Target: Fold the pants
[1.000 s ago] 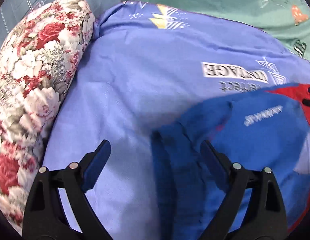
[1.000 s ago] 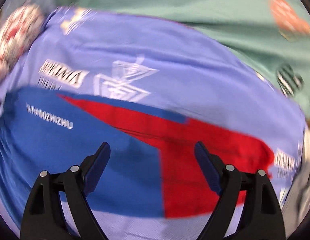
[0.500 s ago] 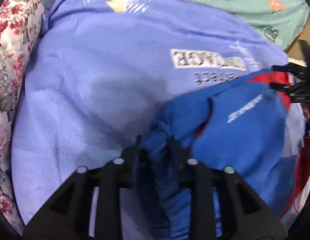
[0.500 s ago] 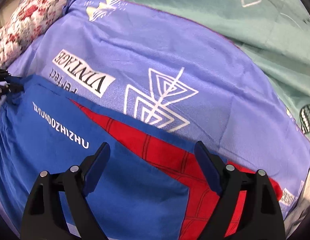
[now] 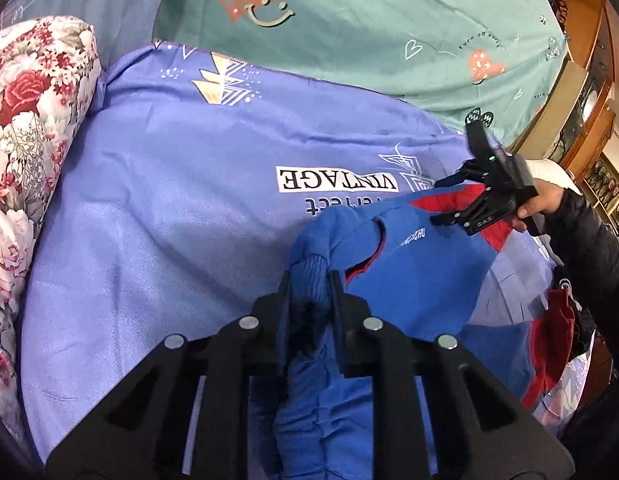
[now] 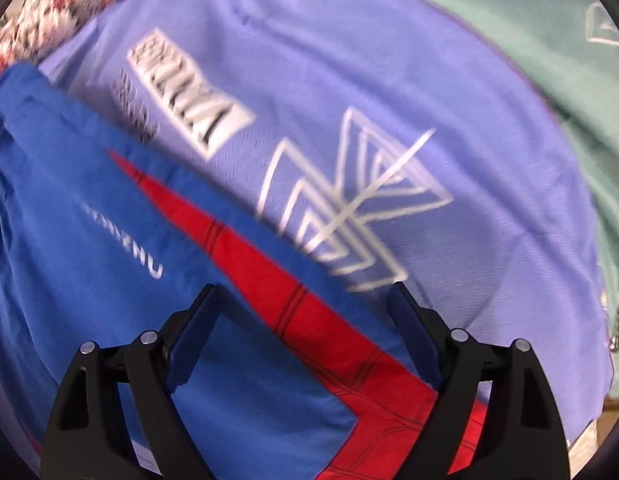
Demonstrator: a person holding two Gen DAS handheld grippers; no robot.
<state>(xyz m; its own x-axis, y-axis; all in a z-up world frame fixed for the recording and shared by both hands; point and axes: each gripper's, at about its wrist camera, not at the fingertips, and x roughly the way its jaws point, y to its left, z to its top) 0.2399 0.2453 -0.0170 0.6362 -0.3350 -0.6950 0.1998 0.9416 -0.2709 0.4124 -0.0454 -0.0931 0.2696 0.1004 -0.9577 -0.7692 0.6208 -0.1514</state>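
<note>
Pants (image 5: 409,276) waistband now pinched and lifted by closing left gripper (image 5: 309,292); right gripper (image 6: 305,316) hovering wide open, fold beginning.

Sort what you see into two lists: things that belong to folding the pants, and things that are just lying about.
Part of the job:
- blue and red pants
- left hand-held gripper, closing on the pants' waistband
- right hand-held gripper, open above the pants

Just lying about:
- purple quilt
- floral pillow
- green sheet
</note>
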